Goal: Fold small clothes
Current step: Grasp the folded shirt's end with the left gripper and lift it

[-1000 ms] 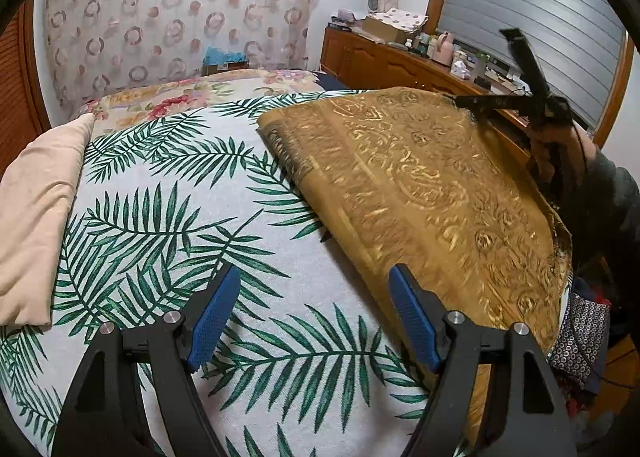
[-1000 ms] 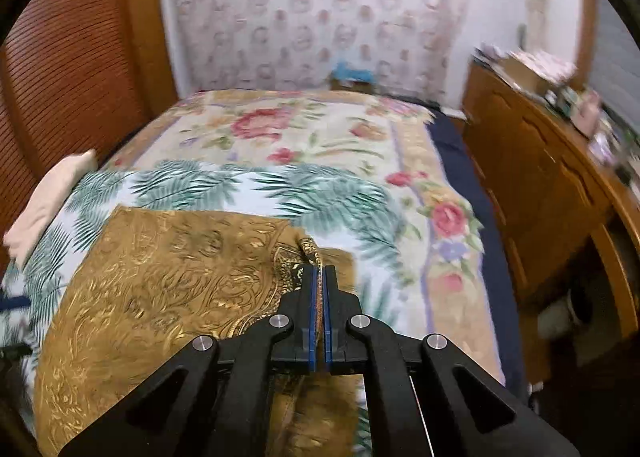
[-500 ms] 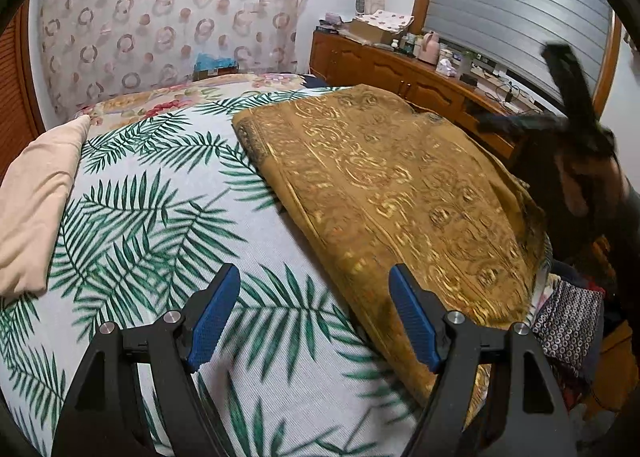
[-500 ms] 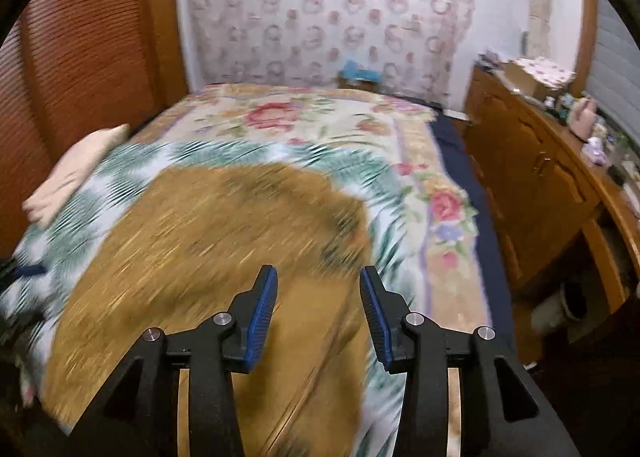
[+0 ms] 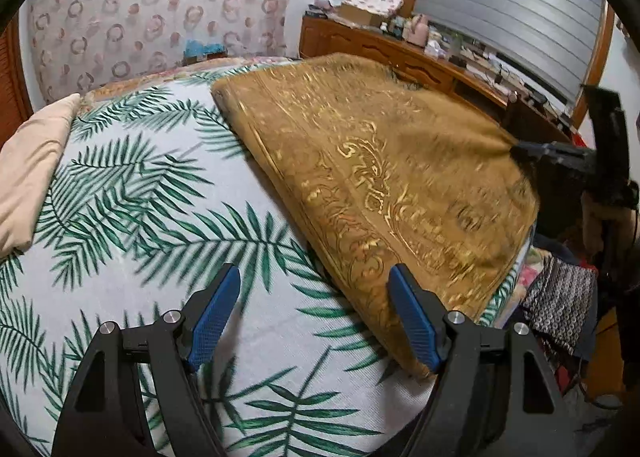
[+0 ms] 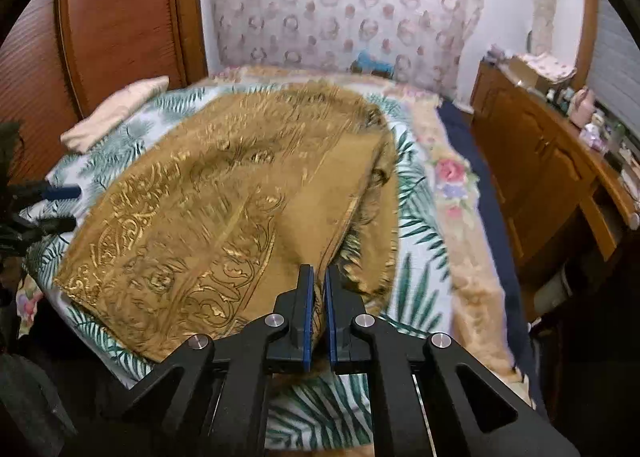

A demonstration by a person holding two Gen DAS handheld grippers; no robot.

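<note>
Right tool (image 6: 316,297) pinches the gold cloth (image 6: 224,193) edge; left tool (image 5: 316,317) spread — carry the fold square across the bed (image 5: 140,193).

I'm scanning both wrist views and I can't read any text, label, brand or number anywhere.

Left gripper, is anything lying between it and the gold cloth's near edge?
Nothing visible. The open left gripper has only bare palm-leaf bedspread before the gold cloth; its right finger already overlaps the near edge. The beige pillow lies off left.
</note>
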